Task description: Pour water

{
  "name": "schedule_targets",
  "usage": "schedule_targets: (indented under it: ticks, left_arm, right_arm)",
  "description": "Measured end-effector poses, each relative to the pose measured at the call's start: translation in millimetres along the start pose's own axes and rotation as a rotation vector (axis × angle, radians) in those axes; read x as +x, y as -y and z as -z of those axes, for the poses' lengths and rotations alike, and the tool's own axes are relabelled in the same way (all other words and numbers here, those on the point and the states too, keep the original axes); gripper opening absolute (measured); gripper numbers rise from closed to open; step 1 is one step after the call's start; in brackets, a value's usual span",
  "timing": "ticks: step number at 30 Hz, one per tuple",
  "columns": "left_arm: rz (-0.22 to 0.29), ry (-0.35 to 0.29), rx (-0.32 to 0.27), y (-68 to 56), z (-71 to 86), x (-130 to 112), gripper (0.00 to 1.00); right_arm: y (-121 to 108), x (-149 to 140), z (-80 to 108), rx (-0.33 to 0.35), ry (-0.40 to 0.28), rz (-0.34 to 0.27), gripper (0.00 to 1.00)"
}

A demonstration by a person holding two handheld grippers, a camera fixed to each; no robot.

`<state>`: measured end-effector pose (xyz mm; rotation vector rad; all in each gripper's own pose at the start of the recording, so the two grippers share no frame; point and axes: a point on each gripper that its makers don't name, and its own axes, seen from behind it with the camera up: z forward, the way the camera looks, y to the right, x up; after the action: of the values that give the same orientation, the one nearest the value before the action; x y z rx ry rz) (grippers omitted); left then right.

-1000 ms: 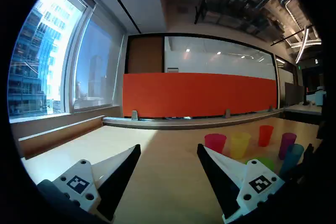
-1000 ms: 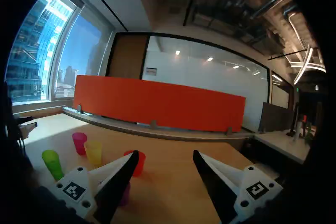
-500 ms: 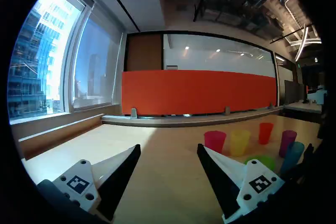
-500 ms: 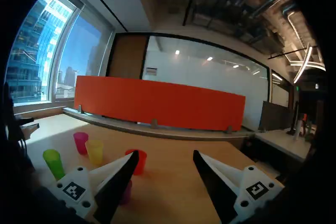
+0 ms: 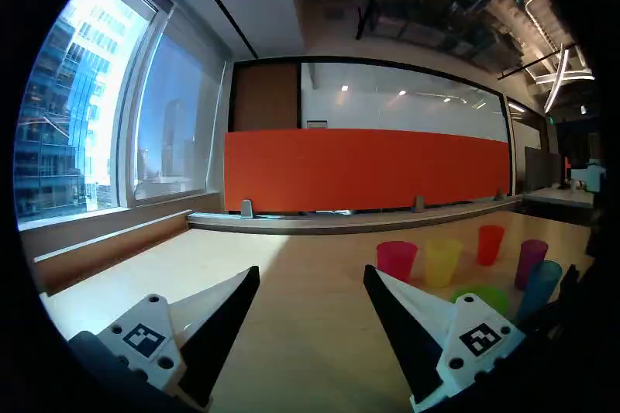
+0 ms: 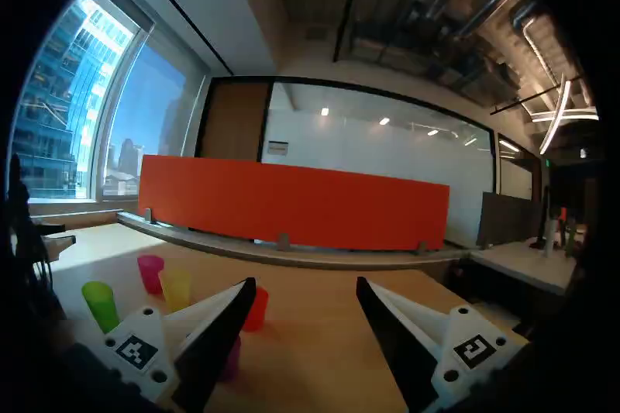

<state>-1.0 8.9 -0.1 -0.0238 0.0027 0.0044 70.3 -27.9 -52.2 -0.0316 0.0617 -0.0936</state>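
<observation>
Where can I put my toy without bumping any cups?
Bare table lies between the window ledge and the pink cup, and, in the right gripper view, right of the red cup. It is crowded around the yellow cup.

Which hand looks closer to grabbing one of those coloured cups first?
Probably right: the right gripper, open, has the red cup peeking into its gap. For the left gripper, also open, the pink cup and the rest lie outside its fingers.
</observation>
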Motion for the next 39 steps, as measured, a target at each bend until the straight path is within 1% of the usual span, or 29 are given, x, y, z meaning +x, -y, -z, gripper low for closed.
schedule_targets:
  ticks: [5,8,14,18,24,27,32,39]
  left_arm:
    - [0.0,0.0,0.0,0.5,0.4,0.1,1.0]
    - [0.0,0.0,0.0,0.2,0.5,0.3,1.0]
    - [0.0,0.0,0.0,0.1,0.2,0.1,1.0]
    - [0.0,0.0,0.0,-0.1,0.0,0.1,1.0]
    - [0.0,0.0,0.0,-0.3,0.2,0.1,1.0]
    - [0.0,0.0,0.0,-0.2,0.2,0.2,1.0]
    - [0.0,0.0,0.0,0.1,0.6,0.4,1.0]
    - [0.0,0.0,0.0,-0.2,0.3,-0.3,1.0]
  right_arm:
    - [-1.1,-3.1,-7.4,-0.008,-0.017,0.01,1.0]
    - [3.0,-3.4,-13.0,0.001,-0.032,0.005,1.0]
    - [8.9,-6.9,-23.2,0.012,-0.05,-0.035,1.0]
    - [8.5,-16.4,-28.8,0.009,-0.051,-0.061,1.0]
    - [1.4,-36.0,-31.9,0.003,-0.043,-0.105,1.0]
    - [-5.1,-44.2,-33.4,-0.002,-0.039,-0.117,1.0]
    - [-13.1,-55.0,-37.1,-0.012,-0.024,-0.127,1.0]
    - [-19.0,-66.6,-39.9,-0.02,-0.003,-0.123,1.0]
